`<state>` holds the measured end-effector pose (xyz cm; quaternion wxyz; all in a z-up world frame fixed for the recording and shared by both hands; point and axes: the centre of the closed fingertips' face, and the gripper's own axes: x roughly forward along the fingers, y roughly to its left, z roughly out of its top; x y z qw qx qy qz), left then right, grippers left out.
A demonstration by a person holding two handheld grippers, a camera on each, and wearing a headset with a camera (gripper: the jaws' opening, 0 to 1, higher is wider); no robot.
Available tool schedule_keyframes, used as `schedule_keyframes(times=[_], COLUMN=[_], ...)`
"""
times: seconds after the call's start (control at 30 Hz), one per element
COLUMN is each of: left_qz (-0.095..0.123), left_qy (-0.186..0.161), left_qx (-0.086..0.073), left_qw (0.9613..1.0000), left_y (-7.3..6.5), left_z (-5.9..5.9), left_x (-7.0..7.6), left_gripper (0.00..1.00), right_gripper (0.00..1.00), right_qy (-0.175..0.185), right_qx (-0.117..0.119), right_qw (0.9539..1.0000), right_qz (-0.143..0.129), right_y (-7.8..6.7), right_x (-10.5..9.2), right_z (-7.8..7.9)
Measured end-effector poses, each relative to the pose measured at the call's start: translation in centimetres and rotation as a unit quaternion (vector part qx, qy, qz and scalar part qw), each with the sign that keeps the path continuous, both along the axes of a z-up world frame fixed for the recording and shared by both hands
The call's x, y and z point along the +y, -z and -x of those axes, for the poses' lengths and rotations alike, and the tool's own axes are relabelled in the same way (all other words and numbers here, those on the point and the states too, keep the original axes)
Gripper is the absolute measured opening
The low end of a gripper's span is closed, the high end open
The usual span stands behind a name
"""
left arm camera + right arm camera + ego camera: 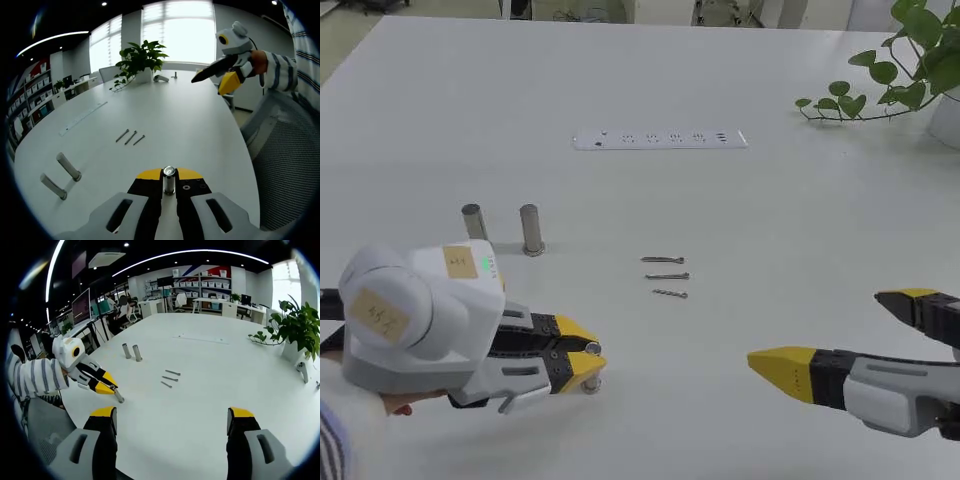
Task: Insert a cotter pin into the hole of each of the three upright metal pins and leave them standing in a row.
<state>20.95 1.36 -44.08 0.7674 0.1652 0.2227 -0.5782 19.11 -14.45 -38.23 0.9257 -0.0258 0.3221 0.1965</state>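
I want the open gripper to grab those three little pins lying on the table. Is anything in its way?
Nothing visible. Only bare table lies between the right gripper and the three cotter pins. The left gripper, shut on a metal pin, is off to the other side.

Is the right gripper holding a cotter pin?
No, the right gripper has empty, wide-spread fingers; all three cotter pins lie on the table.

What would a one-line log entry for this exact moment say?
left gripper: shut on metal pin | right gripper: open, empty | two other pins: upright | three cotter pins: loose on table
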Motion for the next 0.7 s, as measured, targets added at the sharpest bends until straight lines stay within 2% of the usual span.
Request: schedule_keyframes(times=[0.2, 0.47, 0.7], left_qz=[-0.003, -0.01, -0.006], left_qy=[0.004, -0.002, -0.012], left_qx=[-0.01, -0.011, -0.009], left_qw=[0.9999, 0.9999, 0.9999], left_y=[0.01, 0.11, -0.39], left_z=[0.14, 0.0, 0.21], left_x=[0.04, 0.17, 0.5], left_gripper=[0.05, 0.06, 0.21], right_gripper=[0.9, 0.9, 0.89], right_qy=[-0.001, -0.004, -0.006], right_qx=[0.0, -0.002, -0.006], right_qw=[1.0, 1.0, 1.0], right_qz=[-0.001, -0.002, -0.003], right_y=[-0.03, -0.14, -0.32], right_x=[0.03, 0.15, 0.19], right_z=[0.11, 0.2, 0.15])
